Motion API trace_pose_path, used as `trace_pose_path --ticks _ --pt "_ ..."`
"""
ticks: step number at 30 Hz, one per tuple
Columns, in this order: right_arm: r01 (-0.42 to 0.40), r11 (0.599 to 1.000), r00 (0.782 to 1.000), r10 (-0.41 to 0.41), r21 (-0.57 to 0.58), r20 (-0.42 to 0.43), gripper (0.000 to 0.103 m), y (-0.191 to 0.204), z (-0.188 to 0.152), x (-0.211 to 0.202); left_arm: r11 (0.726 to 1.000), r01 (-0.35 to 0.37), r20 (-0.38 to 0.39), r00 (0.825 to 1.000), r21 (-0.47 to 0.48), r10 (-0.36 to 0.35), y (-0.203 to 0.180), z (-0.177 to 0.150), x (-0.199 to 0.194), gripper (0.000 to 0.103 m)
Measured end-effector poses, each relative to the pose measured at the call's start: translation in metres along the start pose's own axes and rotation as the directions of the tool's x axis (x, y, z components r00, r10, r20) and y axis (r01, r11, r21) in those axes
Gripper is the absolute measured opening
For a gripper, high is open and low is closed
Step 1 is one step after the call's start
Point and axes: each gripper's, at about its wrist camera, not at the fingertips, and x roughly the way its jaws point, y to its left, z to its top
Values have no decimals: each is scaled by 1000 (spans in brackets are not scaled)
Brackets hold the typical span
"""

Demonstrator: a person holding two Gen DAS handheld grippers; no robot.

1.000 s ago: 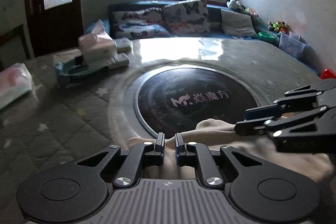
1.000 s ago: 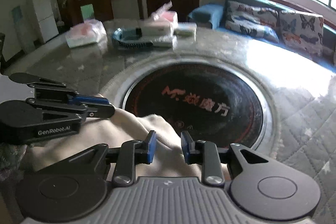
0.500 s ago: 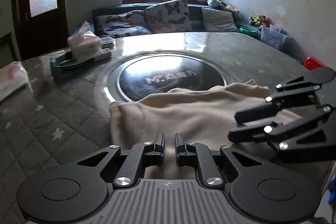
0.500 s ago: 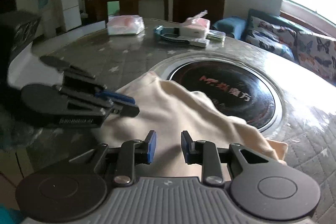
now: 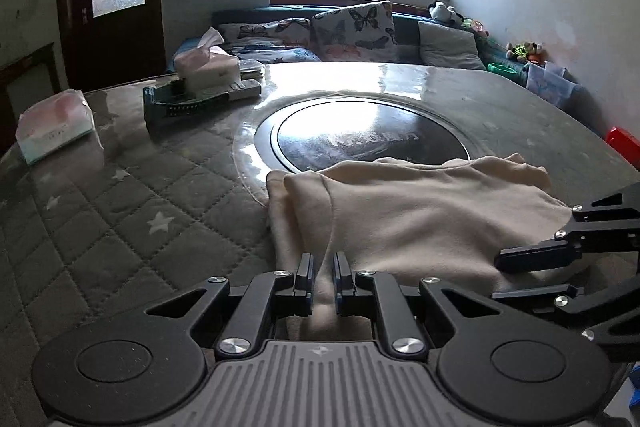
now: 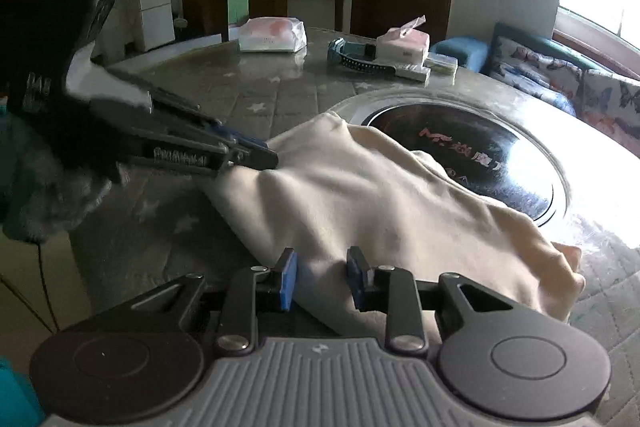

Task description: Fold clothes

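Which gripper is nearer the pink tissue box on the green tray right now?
Left. The left gripper sits at the cream garment's edge on the same side as the tissue box; the right gripper is at the garment's other end, farther away.

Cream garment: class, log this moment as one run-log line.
task: fold clothes | cream garment: on table, partly over black disc | left gripper: shut on near edge | right gripper: jaws open astride near edge
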Motion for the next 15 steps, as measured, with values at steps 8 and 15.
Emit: trace_pose_path --ticks 8,15 --pt "40 996 999 -42 80 26 27 -27 -1 -15 999 43 61 997 23 -44 -14 18 -15 12" --pt "136 971 991 -135 199 -18 27 -82 -6 2 982 162 42 985 101 -166 -58 26 -1 12"
